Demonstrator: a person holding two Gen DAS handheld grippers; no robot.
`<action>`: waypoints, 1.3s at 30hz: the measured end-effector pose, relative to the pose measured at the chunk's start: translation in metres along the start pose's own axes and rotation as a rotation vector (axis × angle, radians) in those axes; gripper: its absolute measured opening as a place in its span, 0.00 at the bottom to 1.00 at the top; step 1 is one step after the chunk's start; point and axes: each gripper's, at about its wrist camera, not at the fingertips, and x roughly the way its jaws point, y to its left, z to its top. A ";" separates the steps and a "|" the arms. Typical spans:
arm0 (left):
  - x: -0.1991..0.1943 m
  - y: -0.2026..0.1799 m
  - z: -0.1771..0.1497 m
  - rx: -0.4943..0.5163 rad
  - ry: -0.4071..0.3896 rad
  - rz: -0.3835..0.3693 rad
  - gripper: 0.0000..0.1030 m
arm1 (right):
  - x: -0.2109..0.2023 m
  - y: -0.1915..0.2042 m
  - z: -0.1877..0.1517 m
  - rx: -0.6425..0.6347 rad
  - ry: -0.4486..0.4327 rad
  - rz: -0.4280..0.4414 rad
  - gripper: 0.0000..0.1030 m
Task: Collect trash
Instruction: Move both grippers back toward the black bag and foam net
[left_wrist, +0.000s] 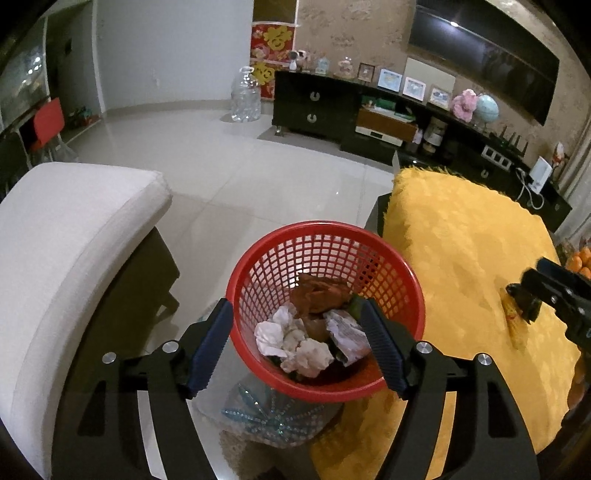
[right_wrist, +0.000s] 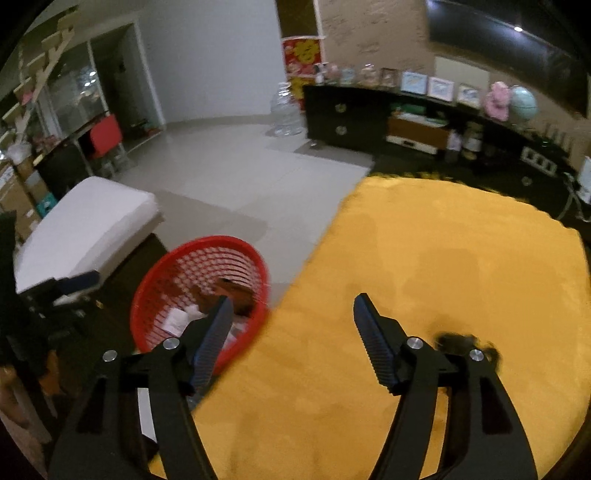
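Note:
A red mesh basket (left_wrist: 369, 254) holds crumpled white paper (left_wrist: 295, 343) and a brown wrapper (left_wrist: 317, 295). My left gripper (left_wrist: 294, 302) hangs open over it, one finger outside the left rim and the other above the trash inside; nothing is gripped. My right gripper (right_wrist: 291, 296) stands open and empty over the yellow fuzzy cloth (right_wrist: 443, 240), with the basket (right_wrist: 166, 273) to its left. In the left wrist view its fingers (left_wrist: 528, 299) come in from the right, beside a small yellow printed wrapper (left_wrist: 515, 328) lying on the cloth.
A small dark object (right_wrist: 465, 343) lies on the cloth behind my right finger. A white cushioned seat (left_wrist: 74, 229) stands left of the basket. Tiled floor (left_wrist: 240, 166) stretches to a black TV cabinet (left_wrist: 317, 107). Oranges (left_wrist: 580, 262) sit at the far right edge.

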 end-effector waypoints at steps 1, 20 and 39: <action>-0.002 -0.002 -0.001 0.003 -0.001 -0.002 0.67 | -0.004 -0.006 -0.006 0.004 -0.004 -0.018 0.67; 0.010 -0.107 -0.041 0.170 0.072 -0.104 0.69 | -0.061 -0.126 -0.119 0.179 0.014 -0.296 0.72; 0.034 -0.223 -0.056 0.358 0.129 -0.185 0.69 | -0.074 -0.169 -0.159 0.278 0.014 -0.321 0.72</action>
